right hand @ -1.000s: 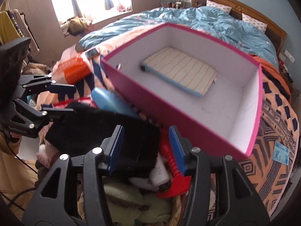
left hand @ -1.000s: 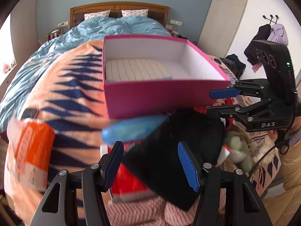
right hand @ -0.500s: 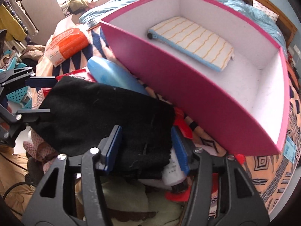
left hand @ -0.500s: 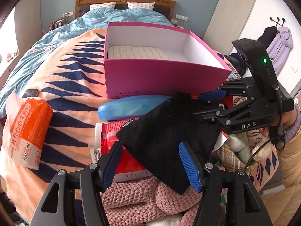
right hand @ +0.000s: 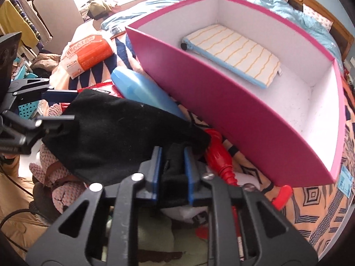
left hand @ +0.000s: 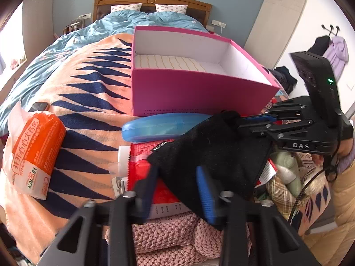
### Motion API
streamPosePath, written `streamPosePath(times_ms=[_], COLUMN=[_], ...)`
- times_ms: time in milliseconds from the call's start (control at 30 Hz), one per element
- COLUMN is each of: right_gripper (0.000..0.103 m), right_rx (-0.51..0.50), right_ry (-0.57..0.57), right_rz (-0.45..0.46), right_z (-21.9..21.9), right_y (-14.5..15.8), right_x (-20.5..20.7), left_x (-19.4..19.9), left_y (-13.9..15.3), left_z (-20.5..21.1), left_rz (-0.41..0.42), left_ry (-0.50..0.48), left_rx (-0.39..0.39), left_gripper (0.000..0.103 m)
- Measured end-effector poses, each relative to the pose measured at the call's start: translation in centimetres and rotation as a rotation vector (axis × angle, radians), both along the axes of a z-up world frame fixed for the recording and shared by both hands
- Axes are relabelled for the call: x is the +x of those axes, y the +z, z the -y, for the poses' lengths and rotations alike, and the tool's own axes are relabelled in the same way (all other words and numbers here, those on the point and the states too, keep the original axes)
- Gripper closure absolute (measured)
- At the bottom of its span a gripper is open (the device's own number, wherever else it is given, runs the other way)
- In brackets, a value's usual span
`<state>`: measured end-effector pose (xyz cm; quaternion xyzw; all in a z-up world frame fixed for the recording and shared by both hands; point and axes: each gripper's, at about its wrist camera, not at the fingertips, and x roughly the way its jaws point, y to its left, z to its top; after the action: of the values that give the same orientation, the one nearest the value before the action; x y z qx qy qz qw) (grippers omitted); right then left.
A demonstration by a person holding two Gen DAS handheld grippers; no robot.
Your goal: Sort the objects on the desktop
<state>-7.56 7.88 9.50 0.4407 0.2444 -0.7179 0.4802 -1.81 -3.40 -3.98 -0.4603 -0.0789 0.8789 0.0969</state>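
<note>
- Right wrist view: half a second back my right gripper (right hand: 172, 166) straddled the black cloth (right hand: 124, 137) with fingers spread; now they're pinched tight on a bunched fold of it!
- Left wrist view shows my left gripper (left hand: 177, 190) narrowing too, blurred mid-close, fingers either side of the cloth's near corner, gap not yet shut.
- That reads as a two-handed pickup starting; the cloth rests on the clutter, not lifted.
- Pink box (right hand: 221, 102) waits at one o'clock, striped pouch (right hand: 235, 53) inside.
- Both tools point low into the pile, the right coming in from three o'clock of the left.
</note>
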Motion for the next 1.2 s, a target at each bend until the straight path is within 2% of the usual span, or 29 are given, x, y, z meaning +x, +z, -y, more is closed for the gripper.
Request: streamPosePath(times_ms=[133,367,400,500,600,933,1000,1200], right_gripper=[0.094,0.094,0.095,0.095,0.095,0.095,0.095,0.095], right_rx=[-0.099,-0.199,-0.210,-0.243,-0.290,-0.442,-0.440,-0.390], right_ry=[-0.013,-0.058,-0.071,-0.123,-0.173,-0.271,-0.283,-0.331], right_rz=[-0.044,-0.111,-0.121,-0.143,-0.164,-0.198,-0.222,-0.196], right_z=[-1.1,-2.5,-2.7,-3.3,-4.3,-5.8,-5.9,-6.5], right_y=[2.3,4.8,5.1,5.8,6.7,8.9,8.9,7.4], right_x=[0.6,1.6,1.6,1.1,0.7,-0.3,-0.4,-1.9], left_x=[-0.3,-0.8,-0.9,-0.9,-0.9,-3.6,-4.5,-6.7], left_y=[0.3,1.8,1.9,1.9,1.6,0.4,0.1,-0.9], left_z=[0.0,-0.3,-0.3,-0.3,-0.8,-2.9,-3.2,-3.8], left_rz=[-0.017,-0.084,-0.083,-0.070,-0.057,0.021,0.039,0.084], left_ry=[-0.006,-0.008,-0.012,-0.020,-0.051,-0.124,-0.125,-0.121], left_rx=[0.033,0.036,0.035,0.052,0.054,0.129,0.142,0.148], left_gripper=[0.089,0.089,0.087,0.062,0.051,0.047,0.047,0.049])
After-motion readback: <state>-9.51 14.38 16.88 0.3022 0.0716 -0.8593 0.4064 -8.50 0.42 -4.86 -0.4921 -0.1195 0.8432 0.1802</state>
